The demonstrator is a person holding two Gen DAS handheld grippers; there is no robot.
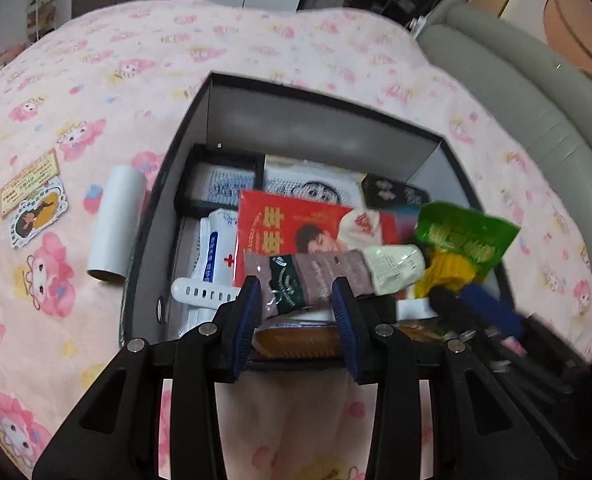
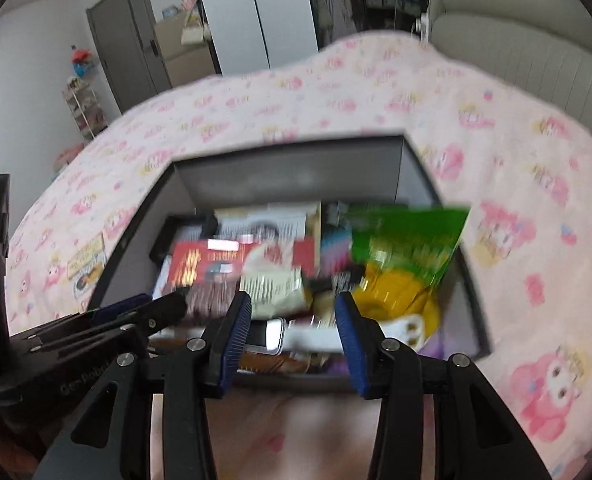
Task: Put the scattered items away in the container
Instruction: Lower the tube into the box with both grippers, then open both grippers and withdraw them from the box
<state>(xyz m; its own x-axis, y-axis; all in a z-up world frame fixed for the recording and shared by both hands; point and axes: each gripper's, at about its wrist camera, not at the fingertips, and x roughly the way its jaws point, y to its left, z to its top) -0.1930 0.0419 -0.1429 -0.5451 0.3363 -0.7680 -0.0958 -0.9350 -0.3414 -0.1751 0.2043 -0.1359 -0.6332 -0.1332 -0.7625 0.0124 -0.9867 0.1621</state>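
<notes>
A black box (image 1: 319,120) with grey inner walls sits on the pink bed and holds several items: a red packet (image 1: 296,224), a green snack bag (image 1: 463,232), a yellow item (image 1: 447,272), a white strap (image 1: 204,290). My left gripper (image 1: 297,292) is shut on a mauve and dark green sachet (image 1: 315,276) over the box's near edge. My right gripper (image 2: 294,312) is open and empty above the box (image 2: 296,160); it also shows in the left wrist view (image 1: 475,308). The right wrist view is blurred.
A white cardboard tube (image 1: 114,224) lies on the blanket just left of the box. Two printed cards (image 1: 32,196) lie further left. A grey padded headboard (image 1: 535,92) runs along the right. Wardrobes and shelves stand beyond the bed.
</notes>
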